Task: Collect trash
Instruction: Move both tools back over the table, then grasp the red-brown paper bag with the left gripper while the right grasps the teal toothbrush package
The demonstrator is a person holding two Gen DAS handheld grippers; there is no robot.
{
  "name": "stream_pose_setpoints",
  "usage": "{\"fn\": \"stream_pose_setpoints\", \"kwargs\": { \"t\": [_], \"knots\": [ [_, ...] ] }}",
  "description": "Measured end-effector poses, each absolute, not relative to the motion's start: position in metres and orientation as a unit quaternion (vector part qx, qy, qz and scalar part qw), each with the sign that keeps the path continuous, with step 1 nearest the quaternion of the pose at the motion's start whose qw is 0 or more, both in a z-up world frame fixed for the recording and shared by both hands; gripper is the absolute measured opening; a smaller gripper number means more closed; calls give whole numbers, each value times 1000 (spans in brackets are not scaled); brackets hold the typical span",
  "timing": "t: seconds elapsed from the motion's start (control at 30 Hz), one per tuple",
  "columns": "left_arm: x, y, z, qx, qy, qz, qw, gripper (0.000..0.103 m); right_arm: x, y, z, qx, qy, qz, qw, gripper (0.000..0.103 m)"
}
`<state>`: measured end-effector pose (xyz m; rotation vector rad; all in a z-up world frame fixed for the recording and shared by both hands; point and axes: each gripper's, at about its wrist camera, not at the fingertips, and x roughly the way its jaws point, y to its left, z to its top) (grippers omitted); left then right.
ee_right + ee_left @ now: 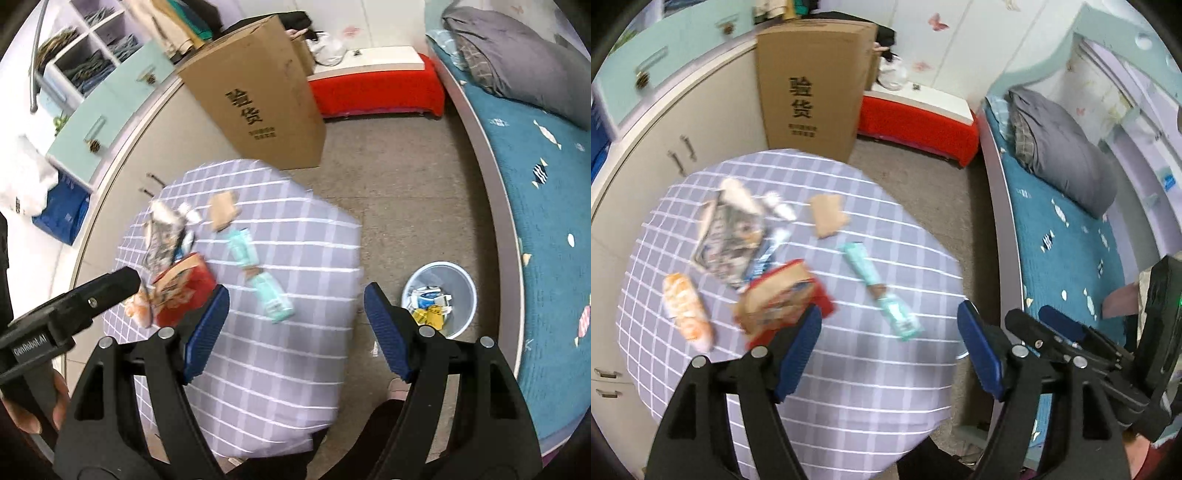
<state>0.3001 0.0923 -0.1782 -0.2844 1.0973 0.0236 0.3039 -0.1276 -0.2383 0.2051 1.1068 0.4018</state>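
Note:
Litter lies on a round table with a lilac checked cloth: a red snack box, an orange-and-white bag, a long teal wrapper, a grey printed packet, a brown card scrap and white tissue. My left gripper hangs open above the table's near side, nothing between its blue pads. My right gripper is open and empty too, over the table's right edge. A pale blue bin with wrappers inside stands on the floor to the right. The teal wrapper and red box lie ahead.
A tall cardboard box stands behind the table, beside a red bench. Cream cabinets run along the left. A bed with a teal cover curves along the right. A person's hand holds the left gripper's handle.

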Motion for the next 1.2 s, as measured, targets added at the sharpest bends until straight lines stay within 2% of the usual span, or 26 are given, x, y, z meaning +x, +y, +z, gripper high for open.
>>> {"fn": "stream_pose_setpoints", "kwargs": {
  "t": [0.17,0.47,1.2],
  "knots": [
    [274,150,-185,-133,523,4,842,74,278,-72,-237,93,525,181,827,74],
    [256,209,-198,-147,530,-8,835,74,260,-16,-243,76,535,168,825,74],
    [282,236,-245,-145,576,24,804,74,278,-26,-290,114,558,129,812,75]
  ]
}}
